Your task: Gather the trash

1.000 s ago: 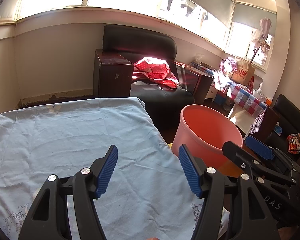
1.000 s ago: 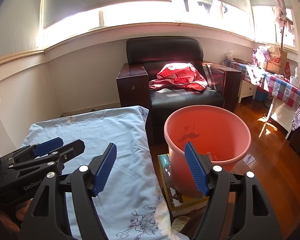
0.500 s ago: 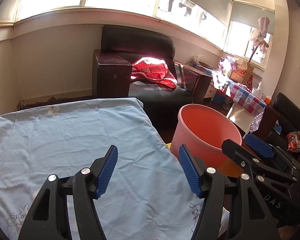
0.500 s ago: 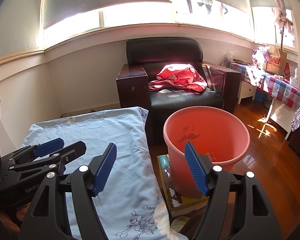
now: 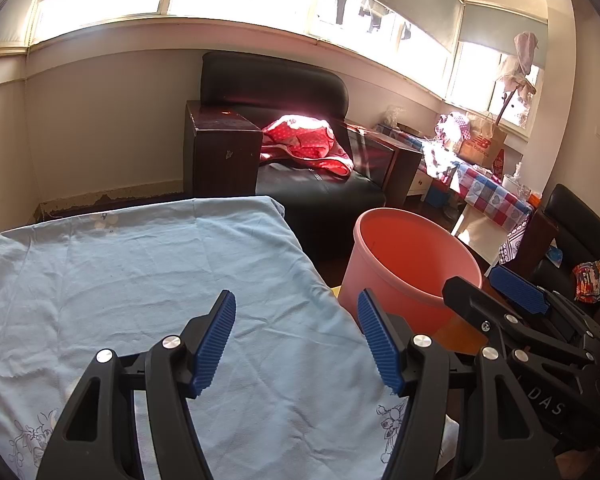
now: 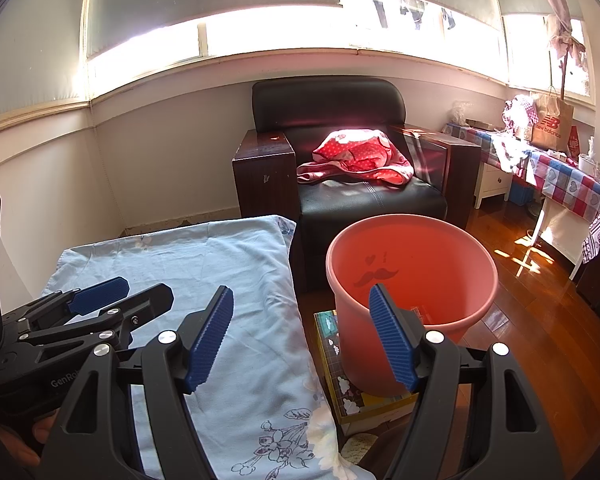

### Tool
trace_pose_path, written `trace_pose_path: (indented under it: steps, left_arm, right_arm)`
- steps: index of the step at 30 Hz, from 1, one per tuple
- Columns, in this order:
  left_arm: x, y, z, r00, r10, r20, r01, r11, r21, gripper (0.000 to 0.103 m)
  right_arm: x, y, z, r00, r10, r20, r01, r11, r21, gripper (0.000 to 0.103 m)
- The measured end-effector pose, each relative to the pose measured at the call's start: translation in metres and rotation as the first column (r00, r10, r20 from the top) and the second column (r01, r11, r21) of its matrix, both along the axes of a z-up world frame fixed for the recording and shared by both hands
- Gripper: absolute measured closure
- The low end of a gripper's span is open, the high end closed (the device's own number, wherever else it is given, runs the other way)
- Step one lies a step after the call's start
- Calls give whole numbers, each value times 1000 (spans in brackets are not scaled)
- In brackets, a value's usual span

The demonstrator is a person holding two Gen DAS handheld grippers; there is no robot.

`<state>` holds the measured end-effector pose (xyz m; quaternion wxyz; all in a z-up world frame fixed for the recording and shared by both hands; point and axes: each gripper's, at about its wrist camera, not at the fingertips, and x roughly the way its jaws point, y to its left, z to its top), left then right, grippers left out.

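Salmon-pink bucket (image 6: 412, 276) sits ahead and right of my right gripper (image 6: 306, 338), its right jaw overlapping bucket wall in view — jaws spread, nothing between. Left gripper (image 5: 296, 338) likewise spread above pale blue cloth (image 5: 140, 280) on counter. Nothing shifted since earlier frames. Black armchair (image 6: 352, 160) behind, wooden floor (image 6: 540, 320) right.

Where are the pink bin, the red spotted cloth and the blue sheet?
pink bin (image 6: 410, 256), right wrist view, inner wall
red spotted cloth (image 6: 356, 156), right wrist view, middle
blue sheet (image 5: 140, 272), left wrist view, bare middle
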<state>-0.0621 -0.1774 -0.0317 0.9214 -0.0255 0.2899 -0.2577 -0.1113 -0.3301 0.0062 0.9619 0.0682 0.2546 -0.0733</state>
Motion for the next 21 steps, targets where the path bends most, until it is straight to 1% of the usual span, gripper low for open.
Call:
trace_pose_path:
  steps: [21]
  left_arm:
    - [-3,-2,1,1000,-1,-10,1,1000,-4,40]
  right_arm:
    - [-1,-1,2,1000,0,-1,0,1000,1,32]
